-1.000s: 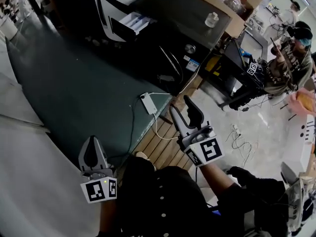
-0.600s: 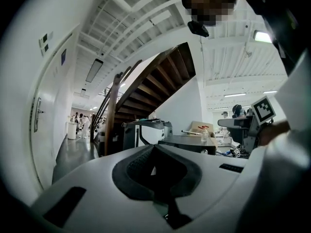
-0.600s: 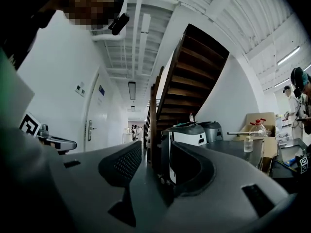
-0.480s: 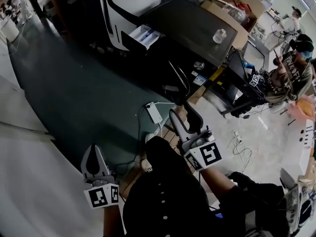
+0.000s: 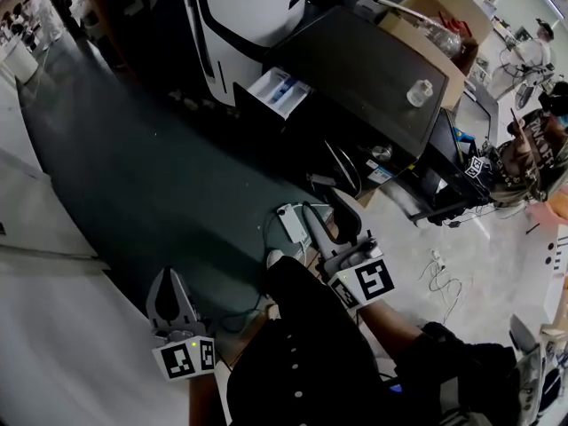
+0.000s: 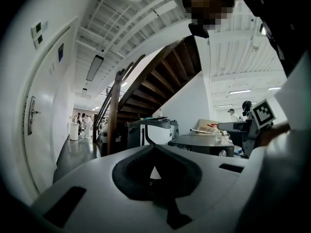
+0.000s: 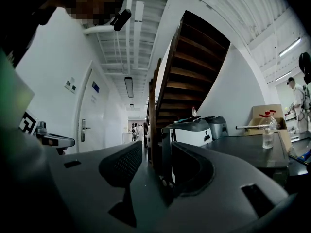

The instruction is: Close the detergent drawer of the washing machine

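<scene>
Both tongs have closed in on the washing machine (image 5: 244,11) | drawer (image 5: 282,91) still pulled out, at 11 o'clock from right tongs (image 5: 327,211) | right pair nearer, spread, closing on nothing | left tongs (image 5: 169,282) pressed together, trailing at 7 o'clock

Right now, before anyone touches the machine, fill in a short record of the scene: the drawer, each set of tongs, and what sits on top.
detergent drawer: pulled out, open
washing machine: dark, with a small bottle on its top
left tongs: shut, empty, well short of the drawer
right tongs: jaws apart and closing, nothing between them, well short of the drawer
</scene>
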The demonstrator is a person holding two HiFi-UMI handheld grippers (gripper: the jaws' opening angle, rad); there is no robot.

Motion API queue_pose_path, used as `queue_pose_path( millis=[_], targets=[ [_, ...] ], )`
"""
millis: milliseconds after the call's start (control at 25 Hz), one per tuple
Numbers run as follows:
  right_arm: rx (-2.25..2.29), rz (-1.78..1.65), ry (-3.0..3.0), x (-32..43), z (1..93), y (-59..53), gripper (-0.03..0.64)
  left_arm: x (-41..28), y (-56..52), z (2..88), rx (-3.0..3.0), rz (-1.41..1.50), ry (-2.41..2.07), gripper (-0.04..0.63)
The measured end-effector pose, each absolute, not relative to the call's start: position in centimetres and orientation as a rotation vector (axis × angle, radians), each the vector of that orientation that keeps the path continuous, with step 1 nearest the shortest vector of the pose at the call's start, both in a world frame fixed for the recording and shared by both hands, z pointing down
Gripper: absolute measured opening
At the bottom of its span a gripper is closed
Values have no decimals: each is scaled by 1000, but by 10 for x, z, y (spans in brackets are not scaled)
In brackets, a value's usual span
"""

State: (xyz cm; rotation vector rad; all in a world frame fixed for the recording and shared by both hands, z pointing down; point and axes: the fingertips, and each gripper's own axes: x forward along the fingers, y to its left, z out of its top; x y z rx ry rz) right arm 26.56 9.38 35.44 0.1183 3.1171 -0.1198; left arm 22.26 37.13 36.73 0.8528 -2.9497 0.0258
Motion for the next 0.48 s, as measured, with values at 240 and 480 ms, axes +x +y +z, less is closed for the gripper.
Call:
queue_pose_path(
  millis=[240, 480],
  targets=[
    [128, -136, 3114, 196, 328, 69, 183, 160, 349, 330, 838, 44, -2983, 12],
    [162, -164, 3082, 130, 280, 49, 183, 104, 333, 283, 772, 51, -3016, 12]
  ],
)
